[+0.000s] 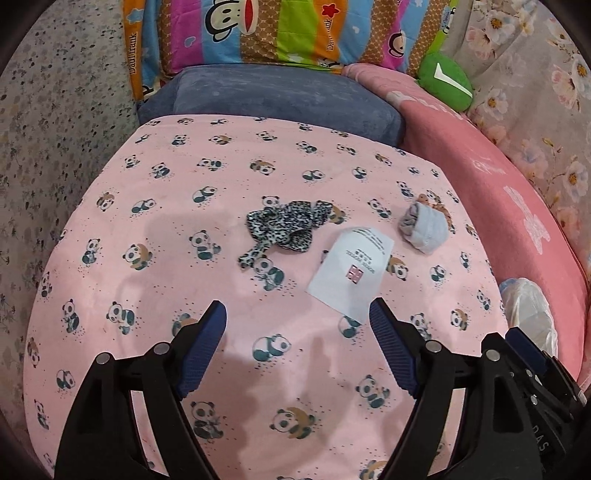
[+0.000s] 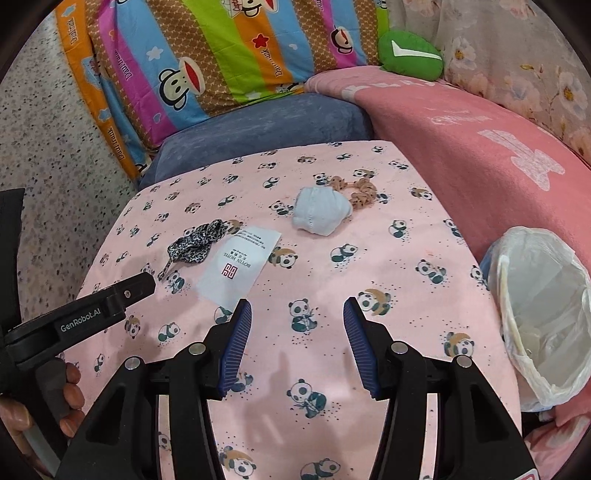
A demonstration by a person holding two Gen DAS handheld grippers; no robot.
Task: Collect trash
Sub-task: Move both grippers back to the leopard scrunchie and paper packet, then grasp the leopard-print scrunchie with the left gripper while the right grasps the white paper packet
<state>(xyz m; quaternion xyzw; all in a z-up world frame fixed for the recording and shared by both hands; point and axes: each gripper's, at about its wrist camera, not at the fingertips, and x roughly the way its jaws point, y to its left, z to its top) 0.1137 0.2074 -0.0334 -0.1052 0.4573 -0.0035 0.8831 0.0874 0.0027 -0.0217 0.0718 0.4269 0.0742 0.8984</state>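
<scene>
A white paper packet with hotel print (image 1: 351, 273) (image 2: 238, 267) lies flat on a pink panda-print cover (image 1: 147, 258) (image 2: 388, 258). My left gripper (image 1: 297, 306) hovers open just short of it, its right fingertip near the packet's near corner, with nothing between the pads. To the right, my right gripper (image 2: 298, 303) is also open and empty above bare cover. Behind the packet lie a leopard-print scrunchie (image 1: 284, 227) (image 2: 199, 243), a bunched pale blue cloth (image 1: 424, 225) (image 2: 321, 212) and a braided tan hair tie (image 2: 356, 188).
A bin lined with a white plastic bag (image 2: 539, 314) (image 1: 532, 310) stands at the cover's right edge against a pink blanket (image 2: 461, 147). A blue cushion (image 1: 277, 96) and a striped cartoon pillow (image 1: 258, 29) are behind. A hand (image 2: 70, 391) holds the left gripper's handle.
</scene>
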